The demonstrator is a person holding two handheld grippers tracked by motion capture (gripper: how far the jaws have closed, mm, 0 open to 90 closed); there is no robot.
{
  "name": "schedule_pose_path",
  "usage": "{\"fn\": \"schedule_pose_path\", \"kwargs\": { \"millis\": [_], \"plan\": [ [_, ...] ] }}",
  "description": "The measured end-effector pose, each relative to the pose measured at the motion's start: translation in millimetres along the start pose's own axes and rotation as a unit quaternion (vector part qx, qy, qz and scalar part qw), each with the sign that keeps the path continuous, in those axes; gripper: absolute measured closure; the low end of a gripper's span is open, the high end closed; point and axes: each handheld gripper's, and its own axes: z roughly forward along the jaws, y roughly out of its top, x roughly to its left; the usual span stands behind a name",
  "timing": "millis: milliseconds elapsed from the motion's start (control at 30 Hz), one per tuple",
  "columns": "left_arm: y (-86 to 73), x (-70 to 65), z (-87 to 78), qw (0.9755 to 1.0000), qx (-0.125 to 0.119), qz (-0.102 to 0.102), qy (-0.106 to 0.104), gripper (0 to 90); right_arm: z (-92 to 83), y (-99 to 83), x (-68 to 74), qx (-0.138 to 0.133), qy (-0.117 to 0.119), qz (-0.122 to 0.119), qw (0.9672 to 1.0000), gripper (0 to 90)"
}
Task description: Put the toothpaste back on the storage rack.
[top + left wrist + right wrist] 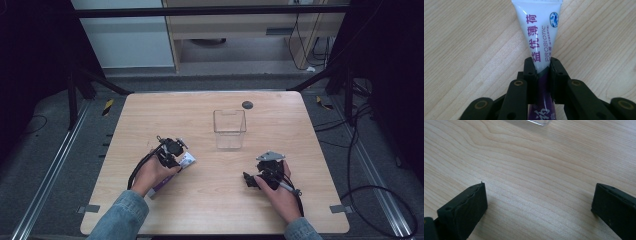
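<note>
White-purple tube [537,37] clamped in left hand-held gripper [541,68]

White tube [537,27]: purple "益优薄荷", grey "PROBIOTIC".

A pale, square wooden table with rounded corners [150,107] stands on dark grey carpeted floor [45,145], flanked by 2 metal floor rails [50,175]. At far centre, a light wooden cabinet [240,25] adjoins a white wall panel [130,45]. Black cables [370,165] coil at right. Yellow-and-black striped tape markers [107,106] sit near the far corners.
</note>
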Motion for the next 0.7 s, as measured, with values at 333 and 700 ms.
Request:
{"fn": "schedule_pose_path", "kwargs": {
  "millis": [333,700],
  "plan": [
    [-12.0,4.0,-20.7,0.9987,-0.049,-0.014,0.003,78.6,0.1,0.0,0.0,0.000,0.000,0.000,1.0000,0.4],
    [-9.4,-4.3,-48.5,0.9964,-0.084,0.001,0.011,78.7,0.6,0.3,-0.6,0.000,-0.002,-0.004,1.0000,0.4]
  ]
}}
